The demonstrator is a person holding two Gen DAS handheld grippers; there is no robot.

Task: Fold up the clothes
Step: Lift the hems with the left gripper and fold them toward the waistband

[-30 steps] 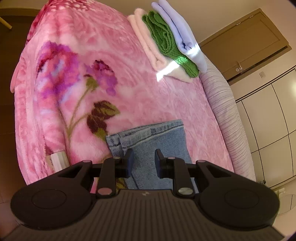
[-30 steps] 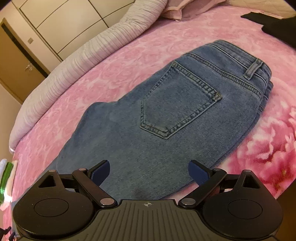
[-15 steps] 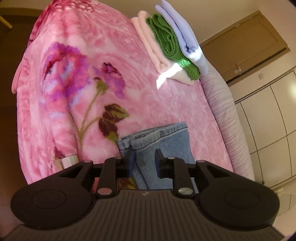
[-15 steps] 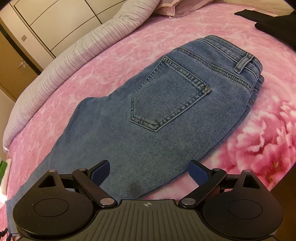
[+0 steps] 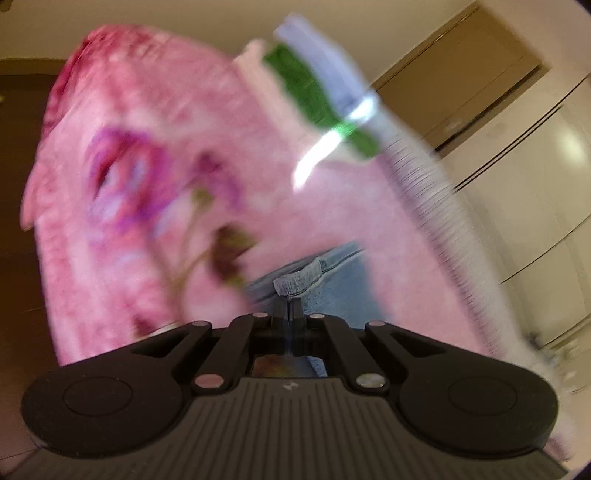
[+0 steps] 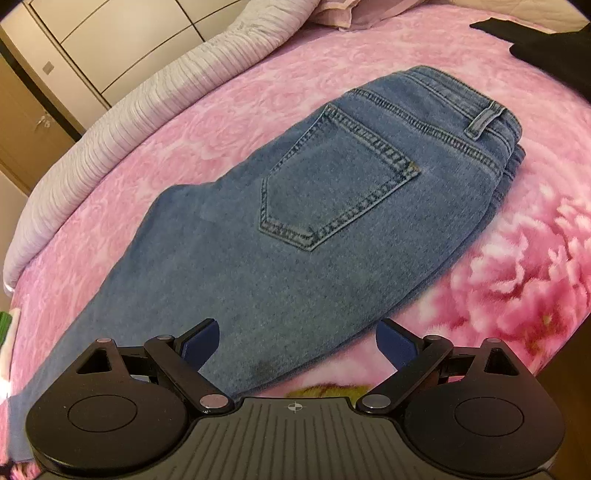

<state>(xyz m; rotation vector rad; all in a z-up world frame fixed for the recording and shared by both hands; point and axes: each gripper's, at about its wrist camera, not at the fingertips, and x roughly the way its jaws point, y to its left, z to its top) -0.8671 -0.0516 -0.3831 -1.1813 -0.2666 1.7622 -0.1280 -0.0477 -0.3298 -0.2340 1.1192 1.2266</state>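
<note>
While the left gripper [image 5: 290,308] has its jaws clenched on the blue denim jeans' [image 6: 314,221] hem, the right gripper's [image 6: 297,341] jaws gape released above the thigh.

Home bedroom: bed [image 6: 258,92] under pink floral blanket [image 6: 517,258], white wardrobe doors [image 6: 122,40], wooden door [image 5: 461,70], folded clothes stack [image 5: 317,92], pillow [image 6: 347,11] at the head.

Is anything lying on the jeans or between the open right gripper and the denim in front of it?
Nothing visible. The jeans lie flat on the pink blanket with nothing on top, and the right gripper hangs open just above the thigh part. The black garment lies apart, beyond the waistband.
</note>
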